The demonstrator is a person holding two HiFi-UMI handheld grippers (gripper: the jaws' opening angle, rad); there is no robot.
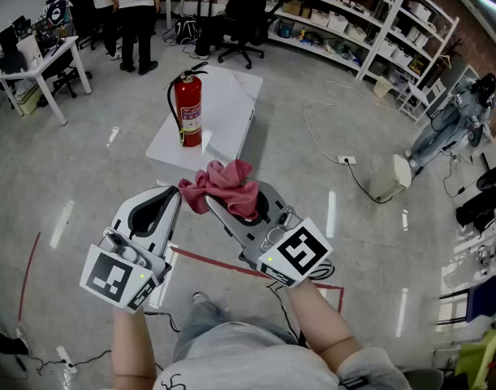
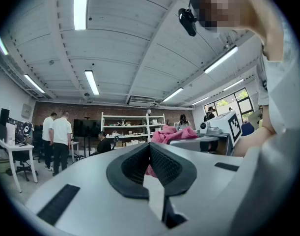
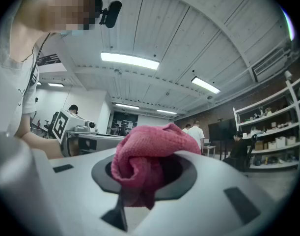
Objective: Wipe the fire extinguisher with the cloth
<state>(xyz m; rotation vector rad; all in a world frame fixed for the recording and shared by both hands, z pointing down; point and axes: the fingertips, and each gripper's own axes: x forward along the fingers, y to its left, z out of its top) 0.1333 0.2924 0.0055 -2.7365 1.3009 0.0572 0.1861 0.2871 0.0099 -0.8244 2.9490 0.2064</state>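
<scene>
A red fire extinguisher (image 1: pixel 187 108) stands upright on a low white table (image 1: pixel 231 108) ahead of me. My right gripper (image 1: pixel 213 199) is shut on a crumpled pink cloth (image 1: pixel 226 184), which bulges out over its jaws (image 3: pixel 149 155). It is held in the air well short of the extinguisher. My left gripper (image 1: pixel 175 193) hangs just left of the cloth, its black pads (image 2: pixel 162 163) pressed together with nothing between them. The cloth (image 2: pixel 172 133) and the right gripper's marker cube (image 2: pixel 233 124) show behind the left jaws.
Two people (image 1: pixel 134 6) stand at the back left and another sits in an office chair (image 1: pixel 241 23). Shelves (image 1: pixel 369 23) line the back right. A white desk (image 1: pixel 36 63) stands at the left. A cable (image 1: pixel 321 136) and red tape (image 1: pixel 231 266) lie on the floor.
</scene>
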